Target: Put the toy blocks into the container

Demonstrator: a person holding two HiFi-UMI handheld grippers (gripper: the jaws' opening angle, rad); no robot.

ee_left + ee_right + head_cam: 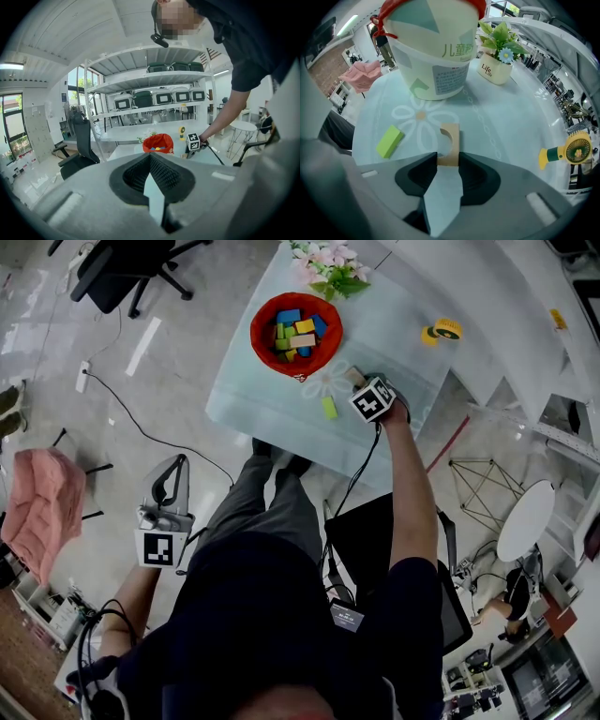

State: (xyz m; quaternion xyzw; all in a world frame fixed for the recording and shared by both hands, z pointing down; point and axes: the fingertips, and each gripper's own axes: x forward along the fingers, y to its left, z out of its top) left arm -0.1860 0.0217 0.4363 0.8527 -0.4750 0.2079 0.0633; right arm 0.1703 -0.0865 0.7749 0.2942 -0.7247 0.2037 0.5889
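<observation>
My right hand-held gripper [447,159] closed on tan block [450,143], which stands on tabletop [511,126] near container [436,61]. Green block [389,141] lies beside. Left hand-held gripper [150,157] closed, empty, well away. Step: pickup. Next, I judge: lift, carry over rim, release.

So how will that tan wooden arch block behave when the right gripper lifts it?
The tan wooden arch block looks solid, so probably rigid and light. Its flat sides meet the fingers of the right gripper, so slipping seems unlikely. Mostly flat-edged, it shouldn't roll.
</observation>
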